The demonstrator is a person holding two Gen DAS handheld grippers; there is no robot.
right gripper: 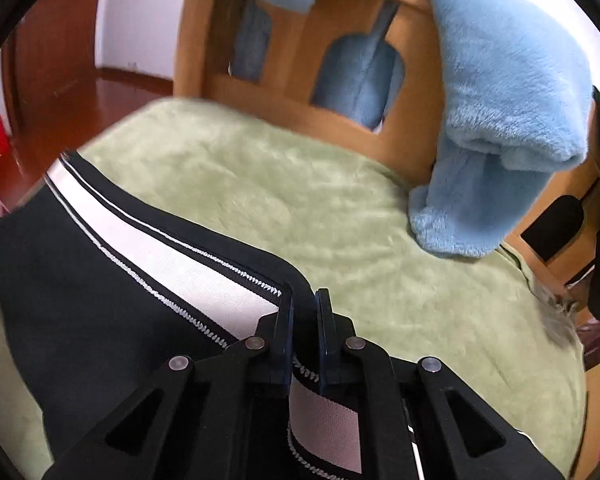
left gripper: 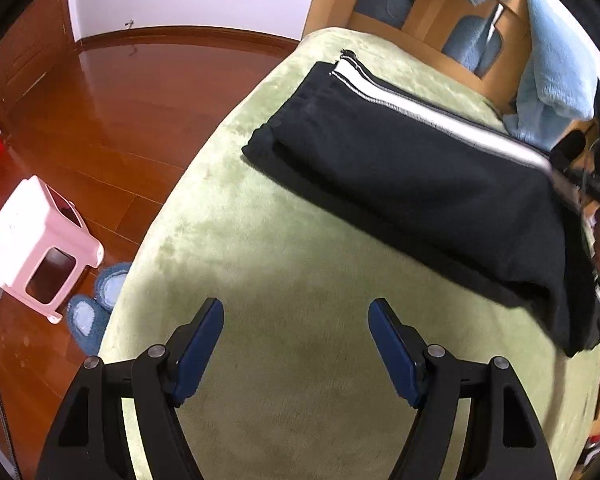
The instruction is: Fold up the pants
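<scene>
Bed (left gripper: pixel 300 240), green plush cover: pants (left gripper: pixel 400 168) laid across upper right of left-wrist frame. Fold judged partly done: legs stacked lengthwise, further folds judged left. Pants black, white side stripe (right gripper: pixel 160 248) with zigzag stitching. Right gripper (right gripper: pixel 304 312): jaws narrow, clamped on striped edge. Left gripper (left gripper: pixel 296 320): jaws wide, nothing held, above bare cover at lower centre.

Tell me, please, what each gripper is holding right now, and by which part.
The right gripper is shut on the black pants, pinching a fold of fabric at the white side stripe. The left gripper is open above the green blanket, holding nothing.
</scene>
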